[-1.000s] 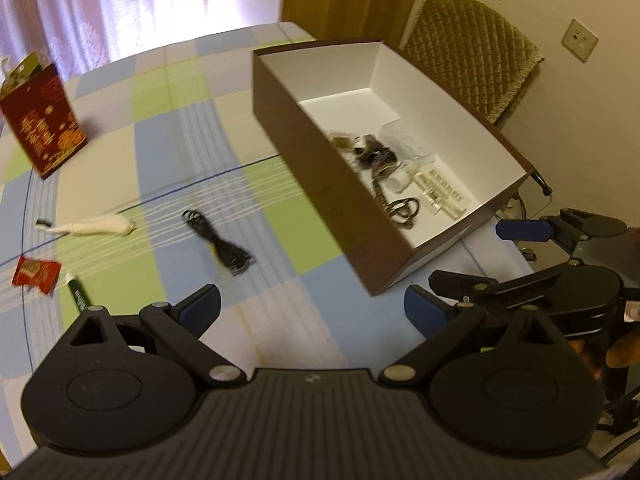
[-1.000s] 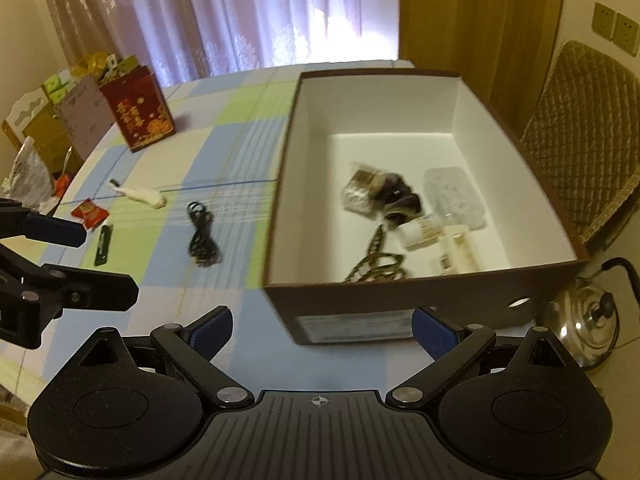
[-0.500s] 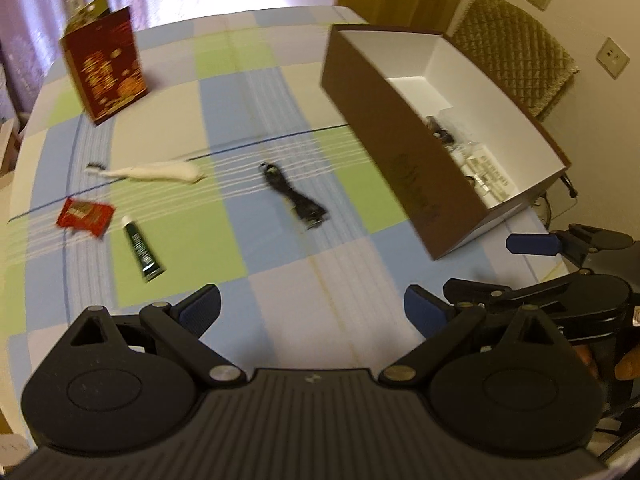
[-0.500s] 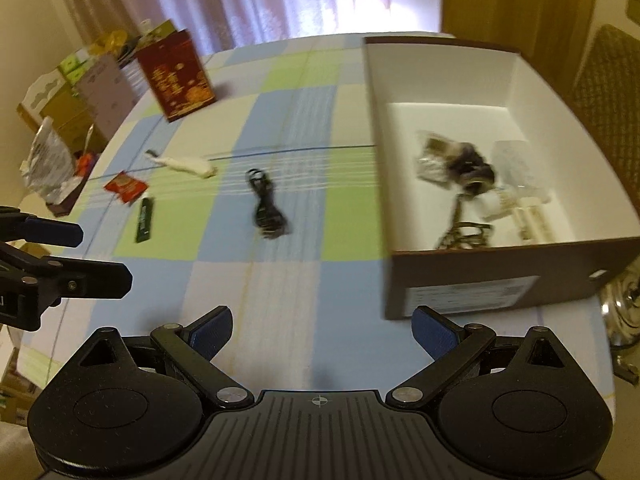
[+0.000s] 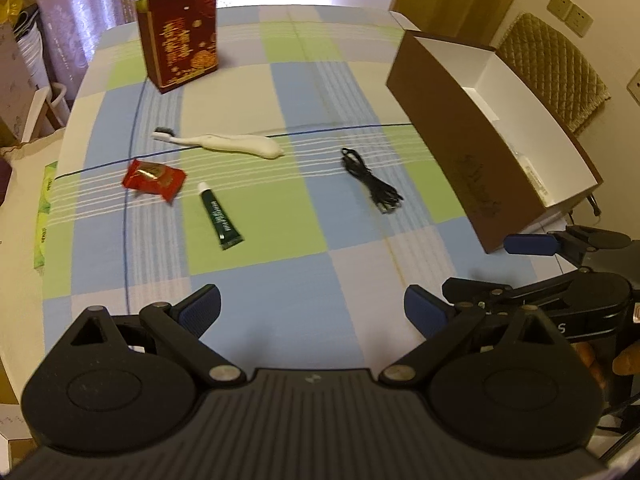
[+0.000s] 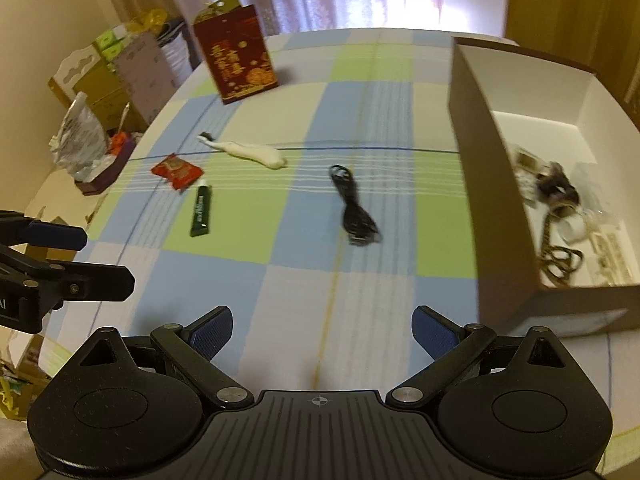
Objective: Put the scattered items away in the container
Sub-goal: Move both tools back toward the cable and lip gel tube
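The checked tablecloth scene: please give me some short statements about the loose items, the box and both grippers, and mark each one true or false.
1. The coiled black cable lies inside the brown cardboard box. False: it lies on the checked tablecloth.
2. The green tube lies beside the red snack packet. True.
3. The left gripper holds the white toothbrush. False: it is open and empty.
4. The right gripper is open. True.

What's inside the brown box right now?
In the brown box: a dark cord tangle, a small dark item and pale packets, blurred. Its near wall hides the nearest floor.
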Demonstrator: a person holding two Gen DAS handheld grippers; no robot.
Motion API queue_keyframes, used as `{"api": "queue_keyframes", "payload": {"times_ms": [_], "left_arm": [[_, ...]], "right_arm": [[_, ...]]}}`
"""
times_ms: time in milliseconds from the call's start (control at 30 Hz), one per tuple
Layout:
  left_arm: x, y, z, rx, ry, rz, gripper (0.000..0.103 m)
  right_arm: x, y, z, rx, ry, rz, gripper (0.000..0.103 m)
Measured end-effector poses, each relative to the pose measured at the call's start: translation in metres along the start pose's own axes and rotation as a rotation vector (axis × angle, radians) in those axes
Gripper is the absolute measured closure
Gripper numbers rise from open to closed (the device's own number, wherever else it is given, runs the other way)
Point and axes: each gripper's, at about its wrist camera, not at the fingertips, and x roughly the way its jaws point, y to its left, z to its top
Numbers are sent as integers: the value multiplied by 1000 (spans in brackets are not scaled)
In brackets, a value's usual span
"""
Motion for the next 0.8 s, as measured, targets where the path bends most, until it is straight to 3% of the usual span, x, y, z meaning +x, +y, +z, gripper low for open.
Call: {"api": "queue_keyframes", "payload": {"times_ms": [200,567,800], "left_arm": [[-1,21,2,-26,-10,14,6],[9,43,10,-68,-10,40,6],[18,49,16,-93,-11,66,6]], "right_arm": [[17,11,12,-3,2,8,2],[44,12,31,-50,-1,-62,2],[47,7,39,-74,-91,10,2]]}}
